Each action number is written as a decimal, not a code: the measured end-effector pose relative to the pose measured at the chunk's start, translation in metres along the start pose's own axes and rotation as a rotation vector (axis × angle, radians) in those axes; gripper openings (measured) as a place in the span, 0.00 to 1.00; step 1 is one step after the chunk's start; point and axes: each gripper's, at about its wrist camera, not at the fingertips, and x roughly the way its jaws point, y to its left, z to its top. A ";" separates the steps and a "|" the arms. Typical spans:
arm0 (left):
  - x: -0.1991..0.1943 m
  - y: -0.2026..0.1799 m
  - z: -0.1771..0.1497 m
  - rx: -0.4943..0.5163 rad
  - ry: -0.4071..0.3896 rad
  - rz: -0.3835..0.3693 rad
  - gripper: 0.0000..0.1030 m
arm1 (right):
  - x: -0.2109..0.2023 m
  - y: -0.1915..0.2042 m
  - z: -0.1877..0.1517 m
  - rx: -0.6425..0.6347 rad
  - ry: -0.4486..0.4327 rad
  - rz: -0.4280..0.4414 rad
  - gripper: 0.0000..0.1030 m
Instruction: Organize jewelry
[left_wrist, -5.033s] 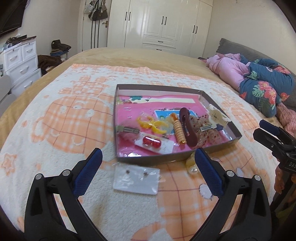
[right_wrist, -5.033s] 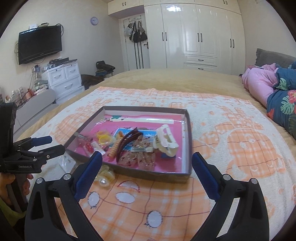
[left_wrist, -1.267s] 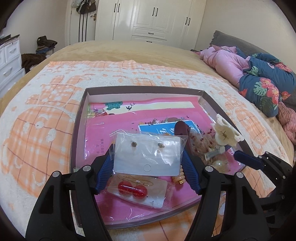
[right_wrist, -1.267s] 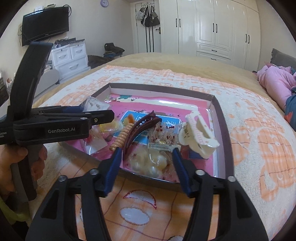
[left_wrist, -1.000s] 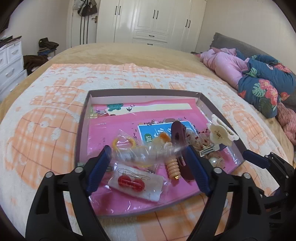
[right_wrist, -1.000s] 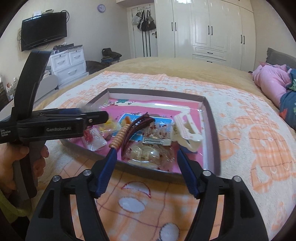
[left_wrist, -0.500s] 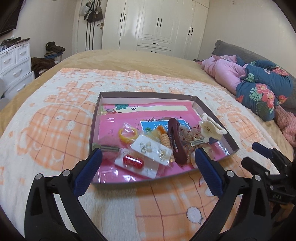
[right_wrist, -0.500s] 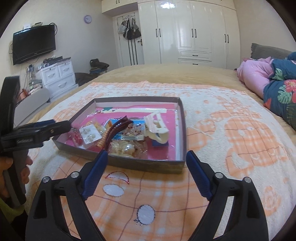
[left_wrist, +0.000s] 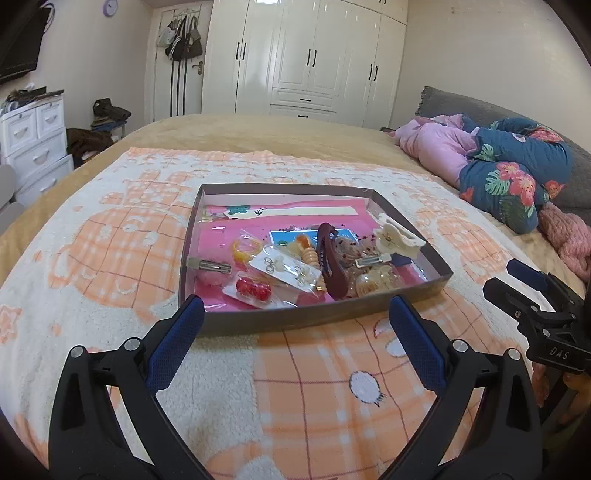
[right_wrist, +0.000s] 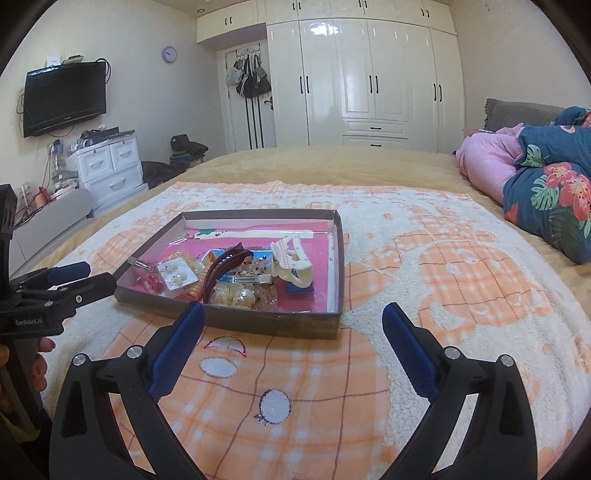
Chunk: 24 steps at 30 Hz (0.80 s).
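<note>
A shallow grey tray (left_wrist: 314, 318) with a pink lining lies on the bed. In it are a clear bag with an earring card (left_wrist: 284, 271), a card with red earrings (left_wrist: 253, 290), a maroon hair claw (left_wrist: 330, 262), a cream claw clip (left_wrist: 397, 240) and a bag of pearl pieces (left_wrist: 373, 282). My left gripper (left_wrist: 294, 314) hovers open just in front of the tray's near wall, empty. In the right wrist view my right gripper (right_wrist: 292, 317) is also short of the tray (right_wrist: 273, 325); its jaws are opening with nothing between them.
An orange and white blanket (left_wrist: 110, 258) covers the bed. Pink and floral bedding (left_wrist: 509, 173) is heaped at the right. White drawers (right_wrist: 107, 166) stand at the left and a wardrobe (right_wrist: 369, 81) at the back. A hand (right_wrist: 40, 354) holds the left gripper's handle.
Both grippers let go of their bags, which now lie in the tray. Both then drew back from the tray and their jaws spread wide.
</note>
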 end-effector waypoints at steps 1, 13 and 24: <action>-0.002 -0.001 -0.001 0.005 -0.005 -0.001 0.89 | -0.002 0.000 -0.001 -0.001 -0.003 -0.001 0.92; -0.022 -0.005 -0.012 0.017 -0.070 0.014 0.89 | -0.028 0.019 -0.013 -0.060 -0.092 -0.022 0.93; -0.038 -0.007 -0.019 0.020 -0.136 0.040 0.89 | -0.045 0.032 -0.024 -0.092 -0.150 -0.046 0.94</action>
